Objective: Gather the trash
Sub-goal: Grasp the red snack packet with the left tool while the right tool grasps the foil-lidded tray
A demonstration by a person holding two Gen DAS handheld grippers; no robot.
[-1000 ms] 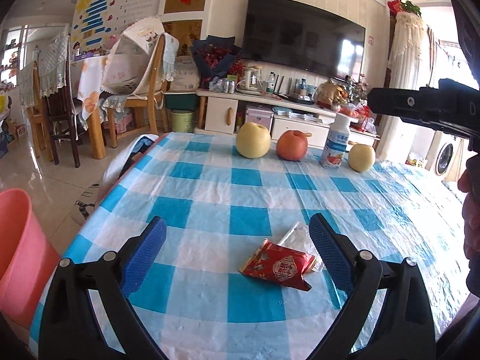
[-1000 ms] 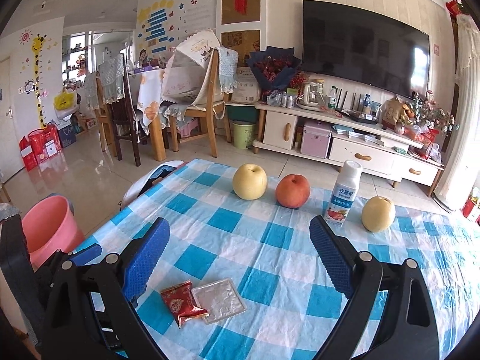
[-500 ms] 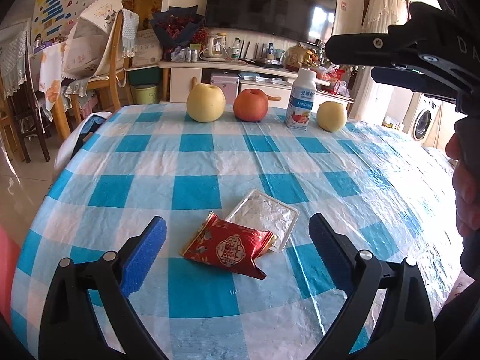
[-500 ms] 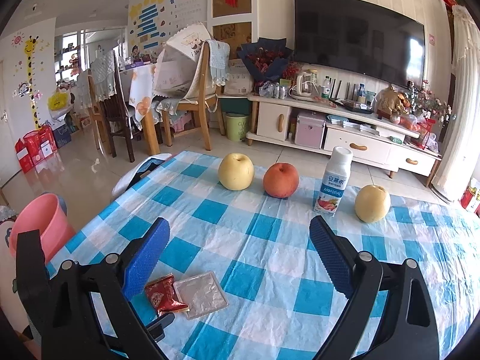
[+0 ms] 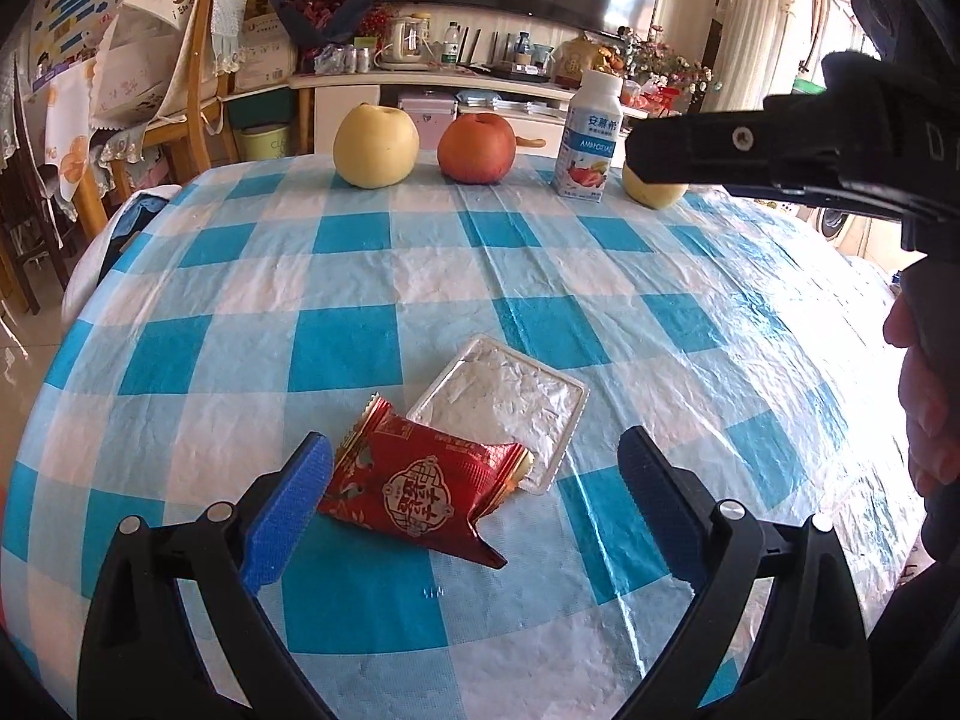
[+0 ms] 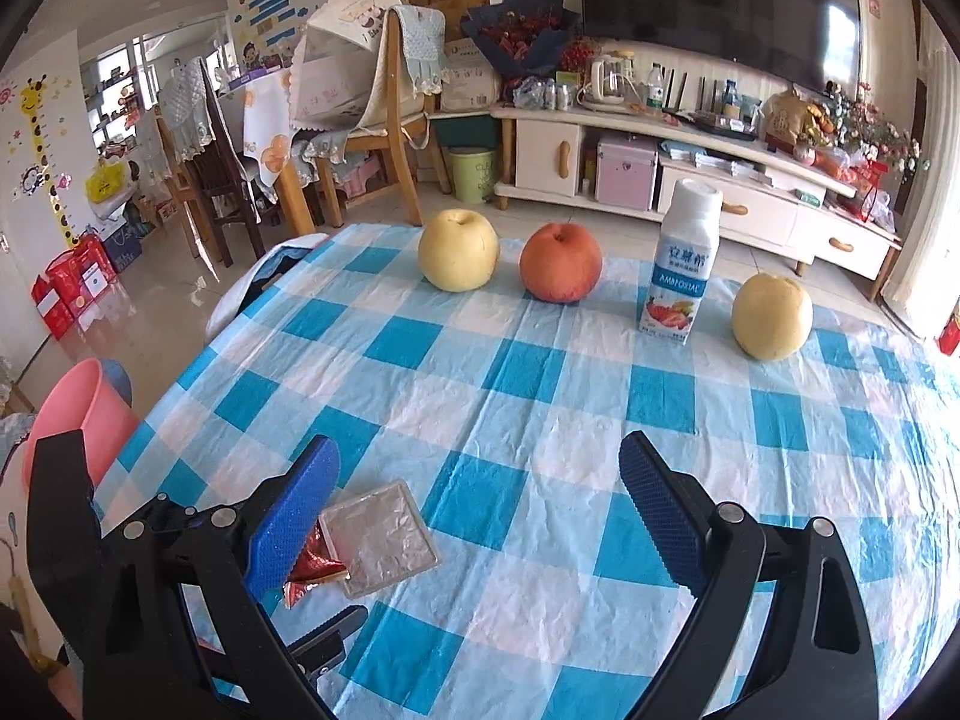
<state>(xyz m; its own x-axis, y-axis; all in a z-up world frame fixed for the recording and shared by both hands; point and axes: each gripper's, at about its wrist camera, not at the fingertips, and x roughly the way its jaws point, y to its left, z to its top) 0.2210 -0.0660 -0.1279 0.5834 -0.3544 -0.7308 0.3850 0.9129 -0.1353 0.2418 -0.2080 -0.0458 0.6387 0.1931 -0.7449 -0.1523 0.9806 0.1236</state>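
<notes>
Tablecloth [image 5: 360, 276]: wrapper [image 5: 420, 483] between left tongs [image 5: 474, 483]

Home living/dining room. Far wall: big TV [image 6: 720, 6] over a white media cabinet [image 6: 660, 180] cluttered with bottles and a kettle. Left: wooden dining chairs [image 6: 384, 120], kids' giraffe height chart [image 6: 42, 150], wall posters. Near: table under blue-checked cloth [image 6: 540, 420] holding fruit. Possibly a washing machine [image 5: 834, 222] far right, blurred.
</notes>
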